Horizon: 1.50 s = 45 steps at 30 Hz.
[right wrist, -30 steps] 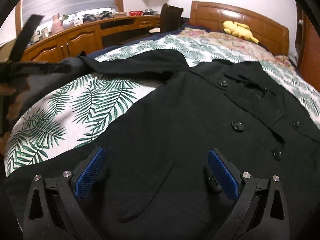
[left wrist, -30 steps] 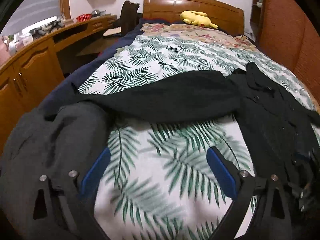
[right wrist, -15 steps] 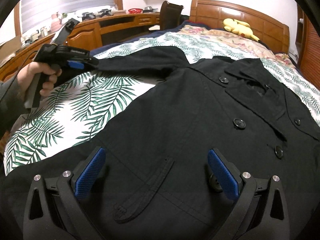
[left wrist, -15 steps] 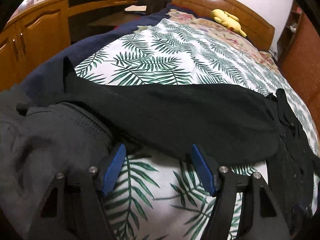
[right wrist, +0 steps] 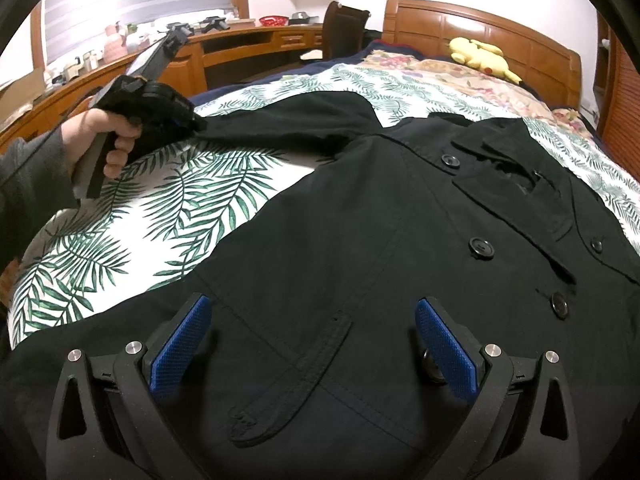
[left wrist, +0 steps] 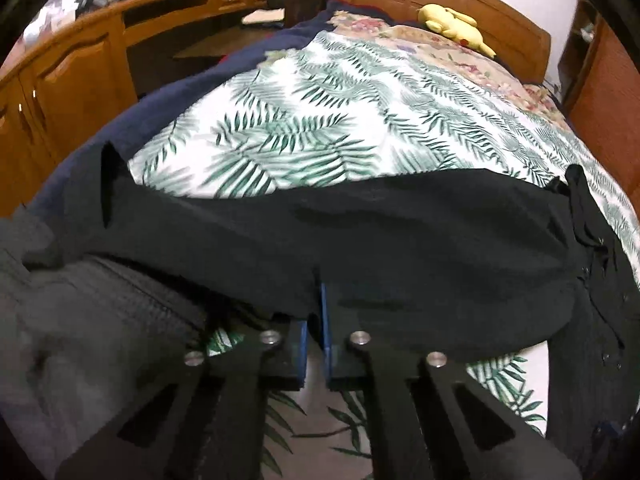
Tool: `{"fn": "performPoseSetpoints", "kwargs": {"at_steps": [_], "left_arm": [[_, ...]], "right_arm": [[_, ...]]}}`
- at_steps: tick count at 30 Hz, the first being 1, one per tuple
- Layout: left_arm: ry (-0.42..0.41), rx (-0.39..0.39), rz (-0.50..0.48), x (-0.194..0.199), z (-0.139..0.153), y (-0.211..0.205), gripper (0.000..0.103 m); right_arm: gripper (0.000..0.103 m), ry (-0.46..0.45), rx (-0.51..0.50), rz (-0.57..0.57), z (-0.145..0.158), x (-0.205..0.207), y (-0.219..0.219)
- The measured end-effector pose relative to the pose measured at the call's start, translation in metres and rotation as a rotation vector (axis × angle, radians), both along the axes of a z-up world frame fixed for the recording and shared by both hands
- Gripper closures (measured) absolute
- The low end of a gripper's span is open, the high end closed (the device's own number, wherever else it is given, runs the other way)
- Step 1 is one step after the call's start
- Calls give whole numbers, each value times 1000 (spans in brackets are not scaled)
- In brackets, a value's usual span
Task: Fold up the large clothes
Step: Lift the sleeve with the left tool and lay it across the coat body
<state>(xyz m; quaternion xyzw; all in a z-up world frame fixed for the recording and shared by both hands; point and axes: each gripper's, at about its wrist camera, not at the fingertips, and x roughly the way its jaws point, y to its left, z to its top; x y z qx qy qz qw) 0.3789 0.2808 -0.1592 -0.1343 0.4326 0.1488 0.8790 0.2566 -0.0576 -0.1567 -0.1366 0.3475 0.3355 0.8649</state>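
Though sleeve (left wrist: 360, 240) crosswise in left claw (left wrist: 316, 344), coat (right wrist: 400, 260) lengthwise.

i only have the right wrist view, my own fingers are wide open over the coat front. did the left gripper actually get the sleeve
Observer: Yes. In the left wrist view the left gripper is shut on the sleeve, near its lower edge.
Operator: is the cuff end free
Observer: It is; the cuff lies past the grip, at the bed's edge over the navy sheet.
Operator: anything else near that hand
Observer: A grey garment is bunched right beside the left gripper, touching the sleeve's underside.
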Motion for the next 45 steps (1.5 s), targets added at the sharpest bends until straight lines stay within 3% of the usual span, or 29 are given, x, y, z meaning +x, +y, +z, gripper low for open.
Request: {"fn": "performPoseSetpoints", "kwargs": {"at_steps": [8, 14, 19, 24, 28, 35, 42, 45], "left_arm": [[-85, 51, -132, -19, 69, -75, 103], [-97, 83, -277, -46, 97, -151, 103], [-86, 130, -328, -69, 108, -175, 100], [-76, 170, -330, -90, 110, -169, 91], [-91, 150, -324, -117, 109, -161, 80], [-85, 189, -332, -159, 93, -155, 75], [-66, 165, -233, -143, 72, -108, 73], [-41, 112, -203, -121, 55, -88, 72]], "right_arm": [[0, 56, 79, -7, 8, 4, -12], [0, 48, 76, 6, 15, -1, -19], [0, 50, 75, 9, 15, -2, -23], [0, 46, 62, 12, 14, -3, -21], [0, 47, 56, 14, 13, -4, -20], [0, 49, 48, 14, 11, -3, -19], [0, 18, 43, 19, 14, -8, -17], [0, 20, 43, 18, 13, -7, -17]]}}
